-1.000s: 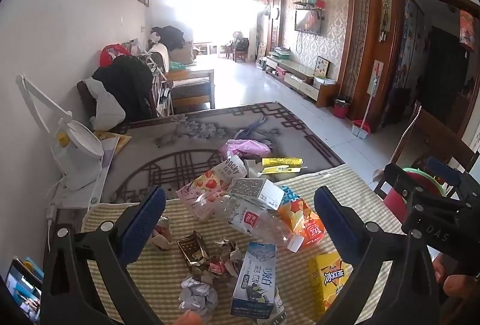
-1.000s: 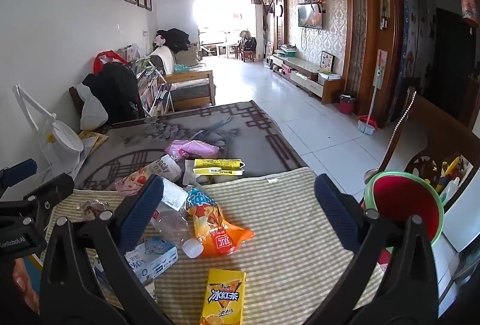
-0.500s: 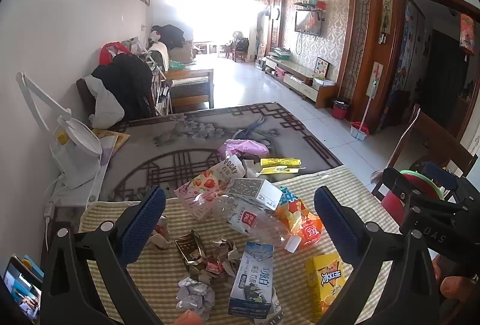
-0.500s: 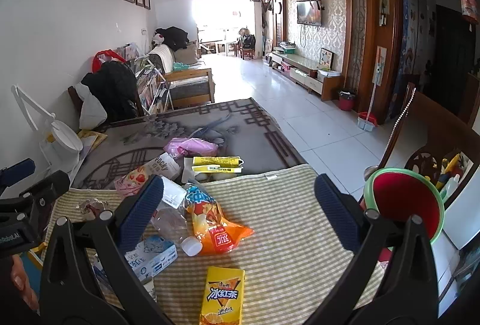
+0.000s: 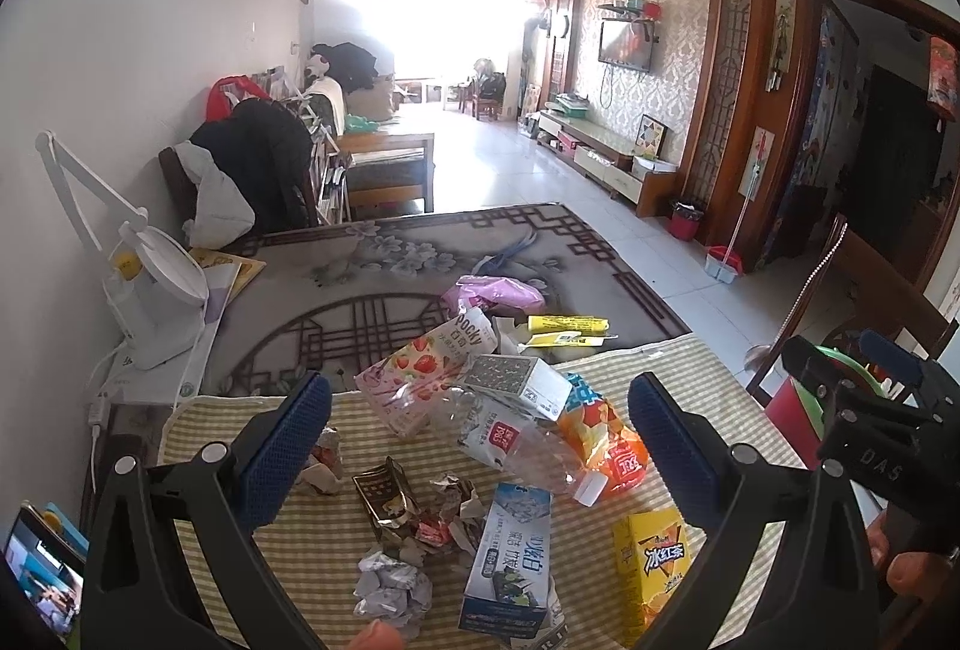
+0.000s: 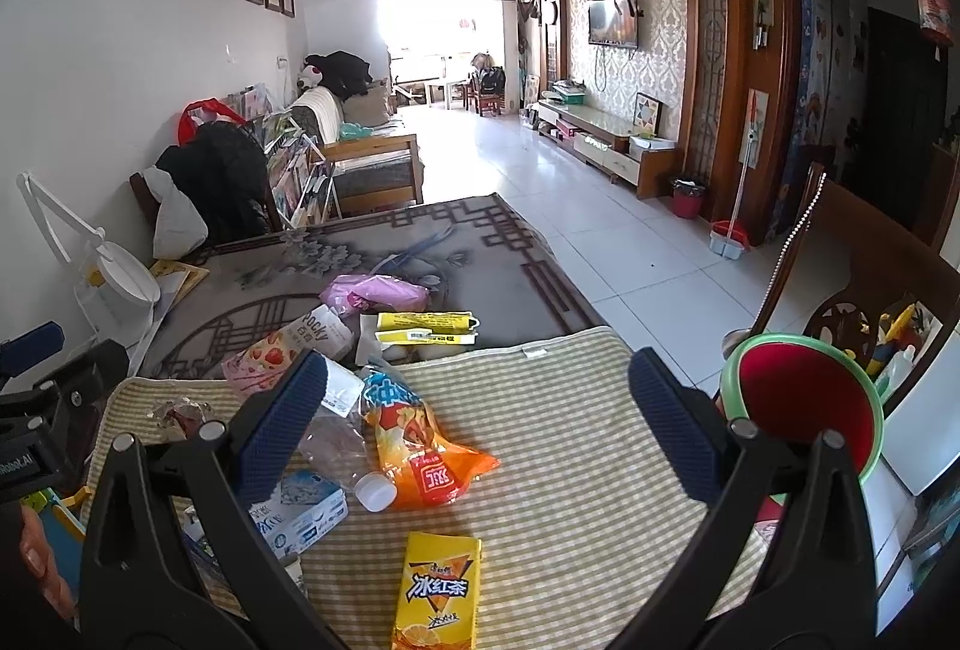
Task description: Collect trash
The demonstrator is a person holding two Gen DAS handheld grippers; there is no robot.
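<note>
Trash sits in a loose heap on the checked cloth covering the near end of the bench [image 6: 570, 446]. Mostly light stuff: crumpled foil and paper scraps [image 5: 390, 584], a blue-white carton [image 5: 510, 560], yellow drink carton [image 6: 438, 584], orange snack bag [image 6: 420, 464], clear plastic bottle [image 5: 510, 440], Pocky box [image 5: 420, 374].

Handling guess: cartons are stiff enough, so grip across the narrow faces. Bottle is slick and may crush or roll, so take it mid-body. Bag and scraps are soft; pinch a fold.

Left tongs [image 5: 474, 446] spread wide, holding nothing, hovering over the heap. Right tongs [image 6: 474, 422] also spread and empty, over bare cloth.

Views: left wrist shows the scraps and the blue-white carton clearly; right wrist largely hides them behind its finger but shows the red bin [image 6: 804, 410] at the bench's right edge, the likely drop point.
</note>
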